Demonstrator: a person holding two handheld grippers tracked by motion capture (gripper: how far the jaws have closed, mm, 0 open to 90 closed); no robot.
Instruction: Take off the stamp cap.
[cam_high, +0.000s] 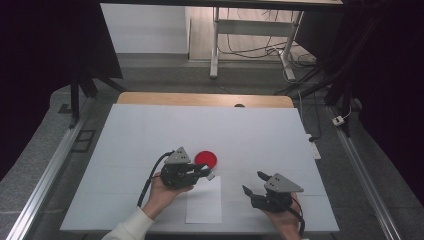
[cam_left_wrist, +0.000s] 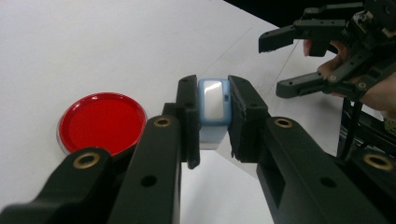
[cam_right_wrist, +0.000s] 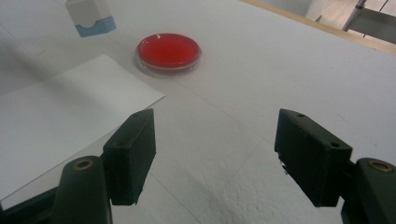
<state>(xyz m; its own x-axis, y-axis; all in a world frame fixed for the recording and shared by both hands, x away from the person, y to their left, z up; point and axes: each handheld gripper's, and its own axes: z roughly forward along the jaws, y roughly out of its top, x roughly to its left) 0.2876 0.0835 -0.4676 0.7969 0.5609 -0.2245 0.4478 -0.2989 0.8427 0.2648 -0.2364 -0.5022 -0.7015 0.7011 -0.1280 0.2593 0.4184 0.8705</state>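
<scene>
Grippers first: right gripper (cam_high: 256, 189), near right on the white table (cam_high: 260, 130), has jaws spread wide w/ nothing between. White paper sheet (cam_high: 204, 200) lies near centre. Left gripper (cam_left_wrist: 213, 122) pinches a small light-blue and white block w/ shiny face (cam_left_wrist: 214, 112), raised above the sheet's far edge. Round red shallow dish w/ clear rim (cam_high: 206, 159) sits just beyond, to the block's left.

Black two-jaw left claw (cam_high: 206, 172), right claw (cam_high: 254, 183); brass pivot screws, grey triangular top plates, black cables; white sleeve (cam_high: 131, 227).
</scene>
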